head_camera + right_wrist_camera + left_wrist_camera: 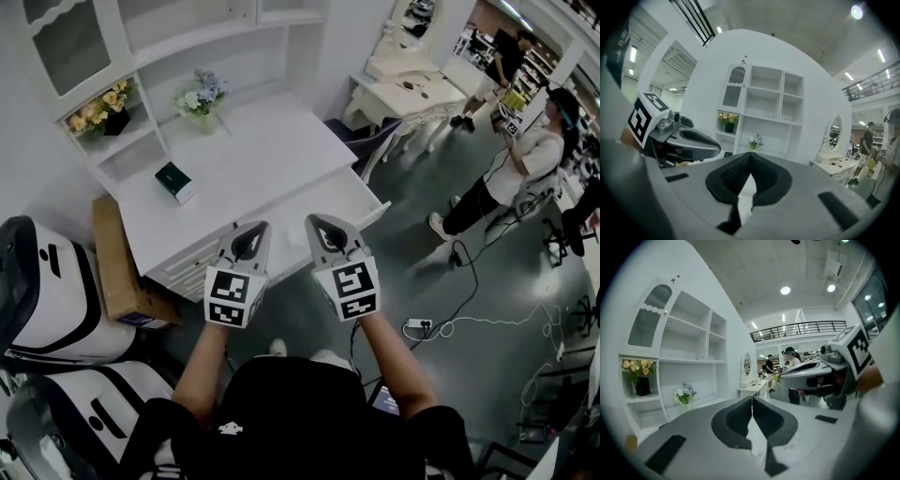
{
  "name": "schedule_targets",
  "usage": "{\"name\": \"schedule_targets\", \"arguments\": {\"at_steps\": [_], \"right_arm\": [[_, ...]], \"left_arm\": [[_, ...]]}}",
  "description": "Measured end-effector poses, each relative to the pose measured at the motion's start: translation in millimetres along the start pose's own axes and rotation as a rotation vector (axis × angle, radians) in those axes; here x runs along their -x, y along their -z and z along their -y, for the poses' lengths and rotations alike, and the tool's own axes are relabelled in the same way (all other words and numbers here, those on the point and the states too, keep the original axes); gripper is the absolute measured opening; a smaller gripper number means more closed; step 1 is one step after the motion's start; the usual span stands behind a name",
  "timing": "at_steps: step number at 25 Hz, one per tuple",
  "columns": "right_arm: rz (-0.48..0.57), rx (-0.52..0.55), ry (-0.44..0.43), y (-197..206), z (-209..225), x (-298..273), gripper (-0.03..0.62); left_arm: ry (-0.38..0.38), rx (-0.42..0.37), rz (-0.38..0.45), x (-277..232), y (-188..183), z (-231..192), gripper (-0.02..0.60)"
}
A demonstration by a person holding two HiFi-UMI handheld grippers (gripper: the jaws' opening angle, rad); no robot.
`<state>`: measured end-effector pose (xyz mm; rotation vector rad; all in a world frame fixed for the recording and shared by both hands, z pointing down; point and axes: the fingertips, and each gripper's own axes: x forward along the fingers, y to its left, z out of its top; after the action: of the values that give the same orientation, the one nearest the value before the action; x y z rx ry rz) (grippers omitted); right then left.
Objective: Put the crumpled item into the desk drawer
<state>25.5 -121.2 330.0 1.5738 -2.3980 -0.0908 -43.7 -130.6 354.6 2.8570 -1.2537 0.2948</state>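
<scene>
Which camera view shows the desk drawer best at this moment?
The head view: it looks down on the drawer, pulled out from the front of the white desk. The left and right gripper views look level at the shelves above the desk; neither shows the drawer.

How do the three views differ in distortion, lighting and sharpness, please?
Head view: evenly lit and fairly sharp, with mild wide-angle stretch around the white desk. Left gripper view: strong fisheye inside a dark round border, the ceiling lamps flare, and the close left hand-held gripper looks soft. Right gripper view: same fisheye and border, the shelving leans, and the right hand-held gripper is soft too.
</scene>
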Motion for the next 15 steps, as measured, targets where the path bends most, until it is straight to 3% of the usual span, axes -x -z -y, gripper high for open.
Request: {"name": "schedule_targets", "arguments": {"at_steps": [4,15], "right_arm": [[0.006,0.003,0.012,-1,15,13,-0.003],[0.079,-0.005,0.014,-18,43,55,-0.003]], "left_arm": [[-0.001,0.005,0.005,-3,-11,11,0.007],[-0.011,-0.077,0.056,-2,-47,61,0.008]]}}
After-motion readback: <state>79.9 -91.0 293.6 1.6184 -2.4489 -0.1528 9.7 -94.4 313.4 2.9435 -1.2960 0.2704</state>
